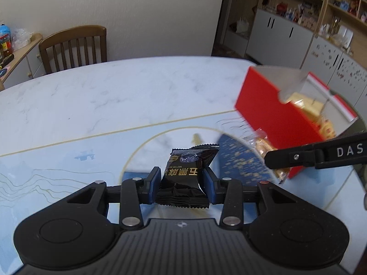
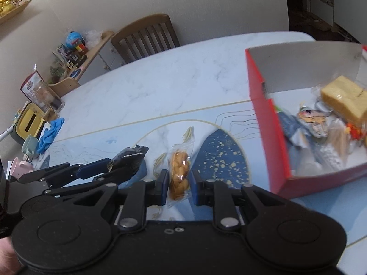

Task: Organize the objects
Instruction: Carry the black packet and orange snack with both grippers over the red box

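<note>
My left gripper (image 1: 181,178) is shut on a black snack packet (image 1: 187,174) with gold lettering, held above the blue patterned table mat (image 1: 57,171). In the right wrist view that same packet (image 2: 128,160) and the left gripper (image 2: 110,167) show at the lower left. My right gripper (image 2: 179,183) is shut on a clear packet of golden pastry (image 2: 180,176), also lifted off the mat (image 2: 229,165). A red open box (image 2: 266,123) with several wrapped snacks inside, among them a yellow cake slice (image 2: 344,98), stands to the right. In the left wrist view the red box (image 1: 275,114) lies behind the right gripper's finger (image 1: 316,155).
The marble table top (image 1: 114,96) stretches back to a wooden chair (image 1: 73,45). Cups (image 2: 29,146), a blue cloth (image 2: 50,133) and a yellow box (image 2: 29,119) crowd the table's left edge. Cabinets and shelves (image 1: 298,27) stand at the far right.
</note>
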Available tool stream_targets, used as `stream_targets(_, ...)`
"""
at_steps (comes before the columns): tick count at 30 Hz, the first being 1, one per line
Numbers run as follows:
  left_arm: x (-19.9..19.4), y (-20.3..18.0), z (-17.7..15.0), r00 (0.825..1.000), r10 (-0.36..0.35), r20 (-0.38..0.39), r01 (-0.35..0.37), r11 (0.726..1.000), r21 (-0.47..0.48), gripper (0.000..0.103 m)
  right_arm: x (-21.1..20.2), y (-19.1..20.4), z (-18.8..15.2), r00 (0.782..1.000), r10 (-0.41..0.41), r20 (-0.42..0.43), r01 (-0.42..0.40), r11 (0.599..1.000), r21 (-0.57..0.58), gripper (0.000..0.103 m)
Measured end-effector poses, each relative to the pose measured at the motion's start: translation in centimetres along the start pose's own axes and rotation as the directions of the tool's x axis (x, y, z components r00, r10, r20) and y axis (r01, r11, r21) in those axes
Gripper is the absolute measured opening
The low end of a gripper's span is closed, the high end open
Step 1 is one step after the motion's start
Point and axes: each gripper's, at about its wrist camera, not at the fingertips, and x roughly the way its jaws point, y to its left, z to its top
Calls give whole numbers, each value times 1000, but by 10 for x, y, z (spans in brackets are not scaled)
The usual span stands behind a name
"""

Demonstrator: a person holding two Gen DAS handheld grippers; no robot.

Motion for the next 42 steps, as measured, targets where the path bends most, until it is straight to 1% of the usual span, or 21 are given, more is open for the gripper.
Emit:
stream_targets(6,-21,-30,8,998,-25,55,25,1000,2,39,-29,-19,2,999,2,48,-2,1000,-2,19)
stream_targets(10,-30,-52,17,995,-34,91,32,999,26,39,-47,-35,6,996,-3,85,2,1000,2,19)
stream_targets(13,-33,-68,23,993,-40,113,37,999,35,39,-57,-50,8,995,-7,102,6,1000,14,19)
stream_targets(17,-31,-90,30,991,-52,121,46,997,55,39,-69,-72,9,992,-17,124,14,1000,26,19)
stream_targets(27,-10,-152,46,992,-81,101,67,988,137,39,-86,-122,18,985,-50,165,41,997,60,19)
stream_targets(30,1,-170,52,992,-87,91,71,984,160,39,-91,-140,22,981,-73,177,63,996,62,19)
stream_targets(38,34,-213,73,994,-68,82,46,971,236,39,-83,-184,38,977,-136,164,126,990,69,20)
stream_targets(42,54,-228,82,997,-41,67,21,961,275,39,-72,-199,43,980,-143,139,134,988,74,20)
